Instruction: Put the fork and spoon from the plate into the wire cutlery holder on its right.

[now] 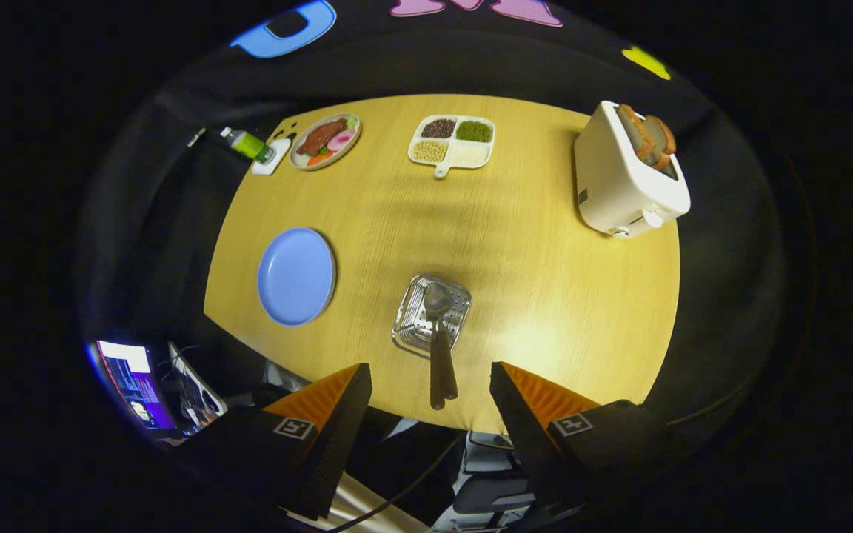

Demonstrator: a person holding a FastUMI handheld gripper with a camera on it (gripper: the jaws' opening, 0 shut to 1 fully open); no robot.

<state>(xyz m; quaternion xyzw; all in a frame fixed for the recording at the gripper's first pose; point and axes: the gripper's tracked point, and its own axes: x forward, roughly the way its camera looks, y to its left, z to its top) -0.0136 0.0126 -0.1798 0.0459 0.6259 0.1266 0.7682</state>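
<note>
gripper view: looking down from high above a round wooden counter (545, 296).
gripper (430, 392): fingers spread wide apart, nothing between them but air; it hangs well above the counter's near edge.
wire cutlery holder (432, 314): stands on the counter just ahead of the fingers, seen from above, to the right of the plate.
spoon (437, 300): bowl end lies over the holder's top; its dark handle runs back toward the fingers.
fork (435, 370): a second dark handle lies tight beside the spoon's, both reaching out past the holder toward the gap between the fingers; the head end cannot be made out.
blue plate (296, 276): bare, on the counter left of the holder, well apart from it.
toaster (626, 181): white, at the far right of the counter, with bread slices (649, 137) standing in its slots.
divided tray (451, 141): white, at the far side, four compartments of grains and beans.
food plate (324, 141): far left, holding mixed food.
green bottle (247, 144): lying by the counter's far left edge, just beside the food plate.
monitor (130, 381): lit, below the counter, left of the fingers.
</note>
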